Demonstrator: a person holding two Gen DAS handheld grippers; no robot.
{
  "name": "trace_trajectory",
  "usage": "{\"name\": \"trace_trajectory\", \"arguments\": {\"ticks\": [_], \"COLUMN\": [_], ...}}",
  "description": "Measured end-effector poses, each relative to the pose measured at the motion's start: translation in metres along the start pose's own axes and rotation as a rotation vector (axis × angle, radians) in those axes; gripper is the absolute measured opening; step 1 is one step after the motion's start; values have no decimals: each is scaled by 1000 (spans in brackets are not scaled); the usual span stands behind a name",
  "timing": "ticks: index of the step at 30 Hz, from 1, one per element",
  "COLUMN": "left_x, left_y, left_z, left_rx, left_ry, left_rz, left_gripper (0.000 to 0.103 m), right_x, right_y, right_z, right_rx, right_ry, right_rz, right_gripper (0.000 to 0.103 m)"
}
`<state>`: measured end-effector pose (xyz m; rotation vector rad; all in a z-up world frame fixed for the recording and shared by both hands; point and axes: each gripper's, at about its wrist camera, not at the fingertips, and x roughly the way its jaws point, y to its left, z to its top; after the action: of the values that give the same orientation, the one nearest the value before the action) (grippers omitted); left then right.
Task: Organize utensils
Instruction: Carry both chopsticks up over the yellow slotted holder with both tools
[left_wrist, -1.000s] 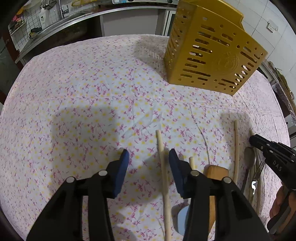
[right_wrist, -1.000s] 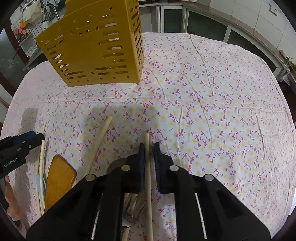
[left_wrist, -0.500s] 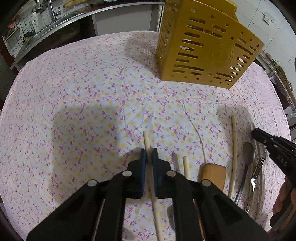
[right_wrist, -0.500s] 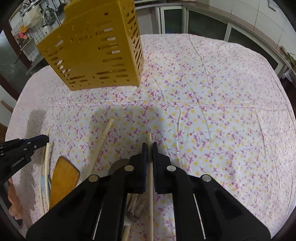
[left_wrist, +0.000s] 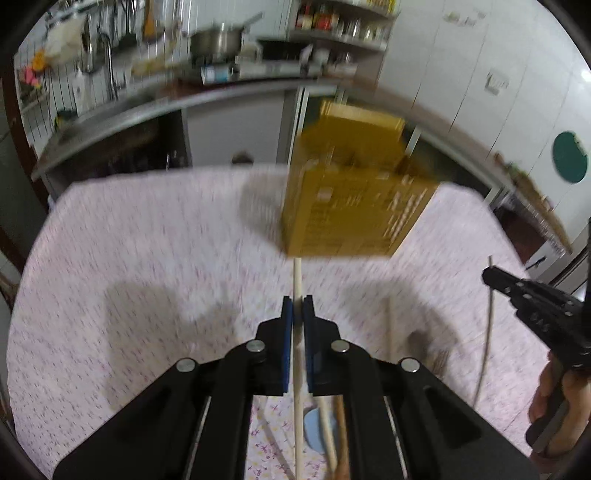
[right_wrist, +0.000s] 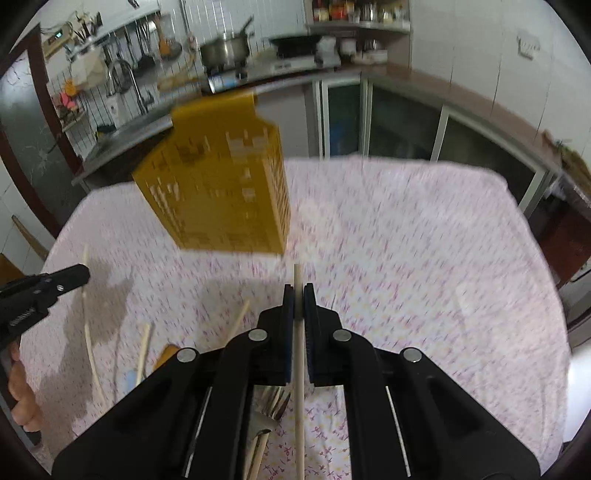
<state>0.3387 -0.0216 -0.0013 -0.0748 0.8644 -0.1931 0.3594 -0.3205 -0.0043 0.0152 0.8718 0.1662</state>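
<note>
A desk (left_wrist: 147, 258) covered by a white cloth with small pink and yellow flowers fills both wrist views, blurred by motion. Toward its far side stands a yellow slotted utensil holder (left_wrist: 354, 206), upright, with a kitchen counter (right_wrist: 258, 74) carrying a steel pot behind it. The left gripper (left_wrist: 297, 314) has its blue-padded jaws pressed together on a pale wooden chopstick (left_wrist: 296, 280), whose tip sticks out ahead toward the base of the holder while its length runs back between the black arms. The right gripper (right_wrist: 298, 301) is likewise clamped on a second wooden chopstick (right_wrist: 296, 280), its tip pointing at the holder's near lower corner. In the left view the right gripper appears at the right edge, with a hand (left_wrist: 554, 402) on its grip. On the cloth between and below the two grippers lie the remaining utensils: a wooden spatula (right_wrist: 166, 354), a pale blue piece (left_wrist: 317, 428), more loose chopsticks (right_wrist: 88, 332), and a metal fork (right_wrist: 273, 400) just under the right gripper.
</note>
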Motion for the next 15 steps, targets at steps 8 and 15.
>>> {"name": "trace_trajectory", "arguments": {"ticks": [8, 15], "left_x": [-46, -61], "left_y": [-21, -23], "left_z": [40, 80], "left_rx": [37, 52], "left_ry": [-195, -285], "left_rz": [-9, 7], "left_gripper": [6, 6], "right_x": [-44, -67], "right_y": [9, 10], "right_z": [43, 90], "right_rx": [-4, 4], "right_ry": [-206, -325], "right_rz": [3, 9], "right_gripper": [6, 6]}}
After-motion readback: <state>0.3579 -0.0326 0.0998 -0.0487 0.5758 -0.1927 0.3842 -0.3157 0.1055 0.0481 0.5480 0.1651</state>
